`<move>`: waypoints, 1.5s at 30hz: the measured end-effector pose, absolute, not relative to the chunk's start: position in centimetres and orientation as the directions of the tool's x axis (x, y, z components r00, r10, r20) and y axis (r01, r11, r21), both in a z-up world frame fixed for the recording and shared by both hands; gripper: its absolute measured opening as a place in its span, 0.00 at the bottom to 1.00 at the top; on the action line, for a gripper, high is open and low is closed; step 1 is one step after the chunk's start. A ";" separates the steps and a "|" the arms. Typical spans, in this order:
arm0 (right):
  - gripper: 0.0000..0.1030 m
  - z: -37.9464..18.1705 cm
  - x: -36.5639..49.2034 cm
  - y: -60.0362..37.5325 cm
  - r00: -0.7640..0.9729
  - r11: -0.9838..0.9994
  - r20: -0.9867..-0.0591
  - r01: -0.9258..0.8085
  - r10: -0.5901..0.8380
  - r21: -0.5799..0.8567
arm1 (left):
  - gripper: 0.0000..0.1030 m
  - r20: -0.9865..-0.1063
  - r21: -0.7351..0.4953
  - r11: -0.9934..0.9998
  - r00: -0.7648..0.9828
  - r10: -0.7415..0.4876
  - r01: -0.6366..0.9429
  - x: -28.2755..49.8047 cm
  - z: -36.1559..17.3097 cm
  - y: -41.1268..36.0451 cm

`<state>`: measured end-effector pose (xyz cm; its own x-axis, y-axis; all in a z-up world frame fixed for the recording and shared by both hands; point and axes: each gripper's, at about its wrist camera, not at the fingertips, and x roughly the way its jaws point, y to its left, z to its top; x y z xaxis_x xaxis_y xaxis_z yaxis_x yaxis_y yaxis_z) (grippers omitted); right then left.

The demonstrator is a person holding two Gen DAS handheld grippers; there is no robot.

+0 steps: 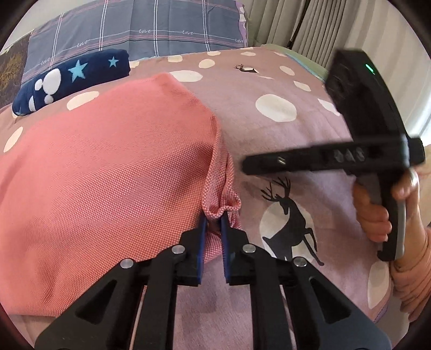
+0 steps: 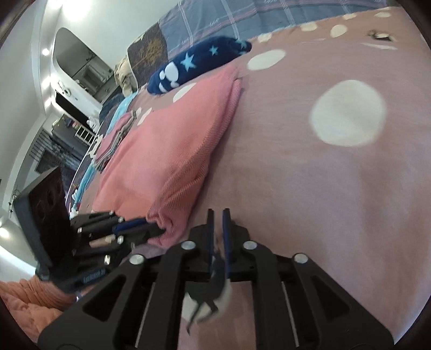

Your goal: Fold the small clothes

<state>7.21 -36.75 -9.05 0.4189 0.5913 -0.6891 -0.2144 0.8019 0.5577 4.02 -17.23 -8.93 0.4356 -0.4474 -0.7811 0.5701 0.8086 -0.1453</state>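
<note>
A pink knit garment [image 1: 107, 167] lies spread on the bed; it also shows in the right wrist view [image 2: 167, 140]. My left gripper [image 1: 214, 218] is shut on a bunched hem of the pink garment at its right near corner; it appears from the side in the right wrist view [image 2: 159, 228]. My right gripper [image 2: 218, 215] hovers over the bedsheet just right of that corner, its jaws nearly together with nothing between them. It shows in the left wrist view [image 1: 246, 164] as a blurred black body held by a hand, fingers pointing at the garment's edge.
A folded navy garment with stars [image 1: 72, 78] lies at the back left, by a grey plaid pillow [image 1: 140, 24]. The bedsheet [image 1: 282, 107] is mauve with white dots and deer prints. A stack of folded clothes [image 2: 115, 137] sits far left. Curtains [image 1: 323, 24] hang behind.
</note>
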 end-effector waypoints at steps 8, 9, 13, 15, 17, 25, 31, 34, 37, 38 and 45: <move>0.29 -9.0 10.2 -35.7 0.391 0.759 -0.665 -0.165 0.637 0.630 | 0.12 -0.782 -0.139 0.794 0.426 -0.455 0.592 3.4 -8.7 -17.1; 0.29 -9.0 10.3 -35.7 0.389 0.761 -0.668 -0.160 0.634 0.629 | 0.16 -0.781 -0.137 0.789 0.424 -0.458 0.599 3.2 -8.6 -17.3; 0.31 -8.8 10.5 -35.3 0.388 0.767 -0.674 -0.170 0.629 0.619 | 0.42 -0.771 -0.083 0.760 0.442 -0.459 0.644 2.4 -8.1 -19.2; 0.30 -8.9 10.6 -35.0 0.380 0.768 -0.678 -0.172 0.629 0.617 | 0.42 -0.782 -0.047 0.749 0.442 -0.439 0.661 2.3 -8.4 -20.6; 0.30 -9.0 10.4 -34.8 0.369 0.763 -0.676 -0.179 0.637 0.621 | 0.41 -0.798 -0.006 0.749 0.448 -0.403 0.663 2.4 -9.0 -21.7; 0.01 -8.9 9.0 -35.5 0.391 0.788 -0.693 -0.169 0.605 0.592 | 0.04 -0.768 -0.111 0.791 0.453 -0.452 0.601 3.3 -8.4 -19.5; 0.01 -6.5 6.9 -35.3 0.468 0.835 -0.696 -0.234 0.545 0.497 | 0.04 -0.776 -0.043 0.763 0.459 -0.432 0.645 2.0 -8.7 -20.7; 0.05 -7.8 8.4 -36.5 0.456 0.831 -0.707 -0.156 0.540 0.534 | 0.04 -0.784 -0.073 0.770 0.440 -0.437 0.634 2.9 -9.2 -20.4; 0.06 -8.2 10.6 -38.4 0.486 0.797 -0.669 -0.101 0.562 0.596 | 0.04 -0.788 -0.070 0.771 0.438 -0.432 0.633 2.9 -9.3 -20.5; 0.06 -8.2 11.8 -38.9 0.494 0.787 -0.661 -0.082 0.566 0.612 | 0.04 -0.789 -0.061 0.771 0.442 -0.427 0.634 2.8 -9.3 -20.6; 0.24 -9.0 19.2 -37.7 0.483 0.785 -0.674 -0.047 0.560 0.618 | 0.05 -0.791 -0.024 0.770 0.460 -0.404 0.637 2.4 -9.4 -21.1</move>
